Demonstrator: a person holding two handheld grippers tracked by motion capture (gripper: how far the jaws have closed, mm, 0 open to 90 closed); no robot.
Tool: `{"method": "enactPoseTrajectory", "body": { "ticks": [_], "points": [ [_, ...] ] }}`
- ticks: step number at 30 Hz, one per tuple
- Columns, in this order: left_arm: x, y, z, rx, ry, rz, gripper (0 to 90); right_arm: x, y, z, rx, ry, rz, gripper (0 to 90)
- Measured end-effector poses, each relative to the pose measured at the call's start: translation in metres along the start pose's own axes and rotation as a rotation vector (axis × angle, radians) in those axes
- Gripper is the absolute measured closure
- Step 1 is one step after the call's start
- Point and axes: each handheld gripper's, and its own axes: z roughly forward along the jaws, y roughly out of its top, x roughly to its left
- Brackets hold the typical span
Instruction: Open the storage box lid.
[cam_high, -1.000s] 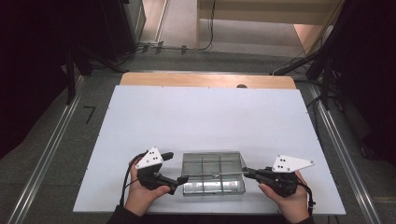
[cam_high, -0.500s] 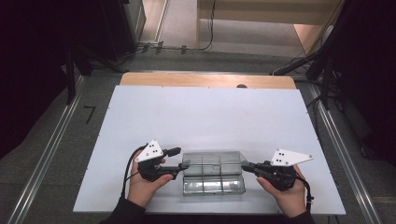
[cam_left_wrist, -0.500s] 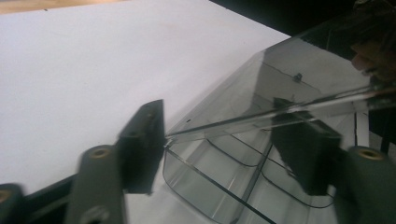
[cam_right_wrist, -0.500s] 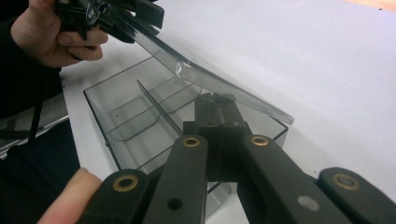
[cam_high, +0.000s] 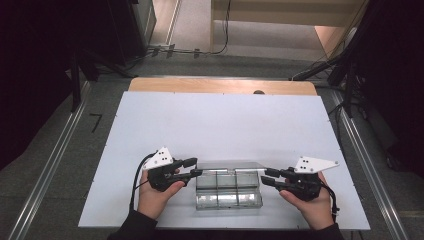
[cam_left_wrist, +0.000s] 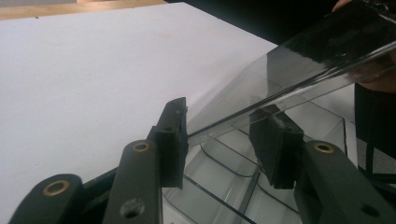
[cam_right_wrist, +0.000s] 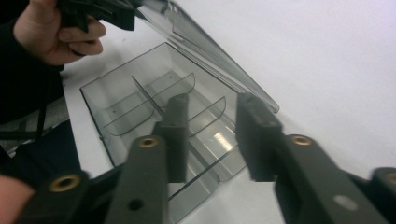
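Left claw (cam_high: 195, 167) at the left end of the box (cam_high: 227, 194), jaws just closing, seemingly clamped on the raised lid (cam_left_wrist: 299, 60) at its near corner. Right claw (cam_high: 265, 176) at the right end, jaws just opening, apart, nothing between them. Box in the lower middle of the high view on the worktop (cam_high: 215, 125), long axis left to right, spanning from claw to claw. Lid tilted up, hinged along the far side, nearest the left claw.
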Motion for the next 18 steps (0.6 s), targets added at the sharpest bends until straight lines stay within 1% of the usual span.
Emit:
{"method": "enactPoseTrajectory", "body": {
  "ticks": [4, 7, 12, 14, 18],
  "points": [
    [0.003, 0.003, 0.003, 0.007, 0.003, 0.001, 62.8, -0.006, 0.009, 0.008, -0.015, -0.030, 0.020, 47.7],
    [0.006, 0.005, 0.005, 0.006, -0.006, -0.002, 65.5, -0.010, 0.016, 0.016, -0.027, -0.031, 0.016, 43.7],
    [0.012, 0.006, 0.006, 0.005, -0.013, -0.015, 68.2, -0.015, 0.024, 0.028, -0.036, -0.026, 0.017, 45.1],
    [0.013, 0.006, 0.006, 0.008, -0.011, -0.012, 69.5, -0.016, 0.025, 0.032, -0.034, -0.019, 0.017, 47.1],
    [0.015, 0.007, 0.006, 0.003, -0.015, -0.015, 71.0, -0.018, 0.027, 0.038, -0.039, -0.020, 0.013, 52.1]
  ]
}}
